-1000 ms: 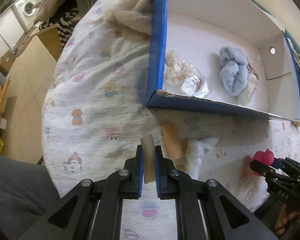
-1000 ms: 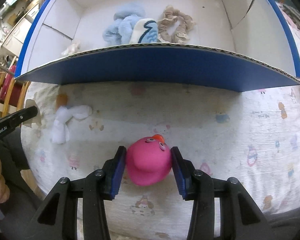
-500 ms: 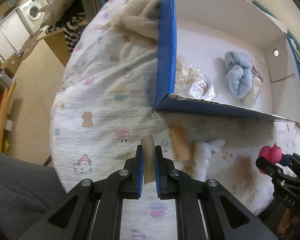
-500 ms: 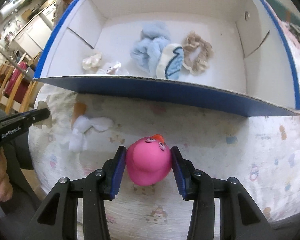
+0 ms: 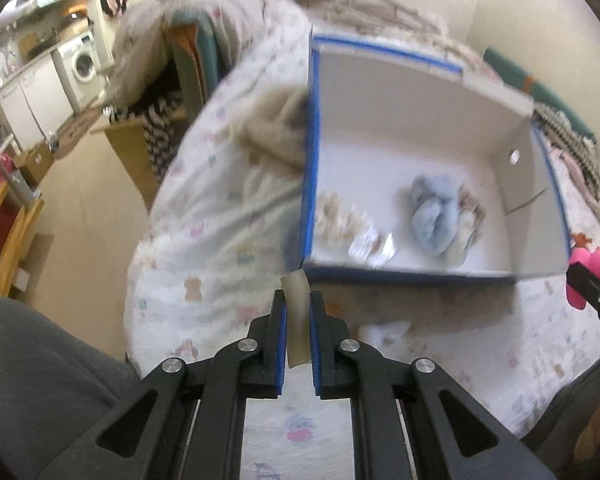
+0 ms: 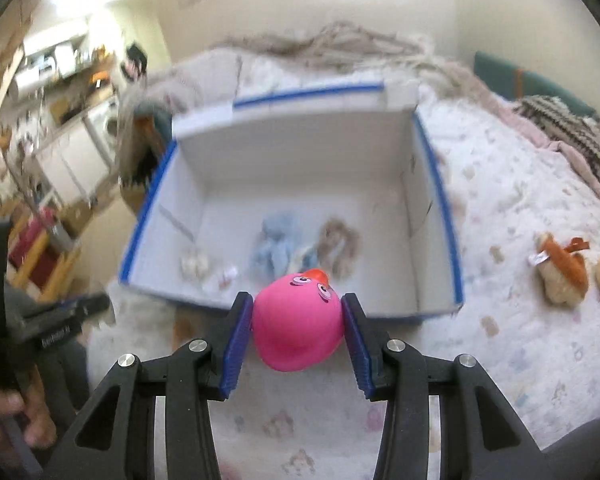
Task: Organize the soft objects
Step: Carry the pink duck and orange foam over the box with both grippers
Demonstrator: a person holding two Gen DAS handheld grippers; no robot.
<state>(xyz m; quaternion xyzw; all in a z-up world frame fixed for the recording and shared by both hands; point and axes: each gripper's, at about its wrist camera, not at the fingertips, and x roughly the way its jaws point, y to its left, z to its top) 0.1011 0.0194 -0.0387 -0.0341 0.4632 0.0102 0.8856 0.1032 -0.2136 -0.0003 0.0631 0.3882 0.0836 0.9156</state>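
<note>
Right claw (image 6: 298,330) clamps the soft, light toy (image 6: 296,322) mid-body before the box (image 6: 440,184); left claw (image 5: 298,338) pinches a thin pad (image 5: 297,312).

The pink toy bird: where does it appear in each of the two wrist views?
Left wrist view: the pink toy bird shows at the far right edge, beside the box's near right corner.
Right wrist view: it sits bottom centre, clamped in the right claw.
Shared landmark: the blue-edged box.

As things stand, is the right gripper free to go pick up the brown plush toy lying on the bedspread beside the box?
Probably not yet. The way to the brown plush toy looks clear, but the right gripper has its jaws closed on the pink toy, so it would have to drop that first.
</note>
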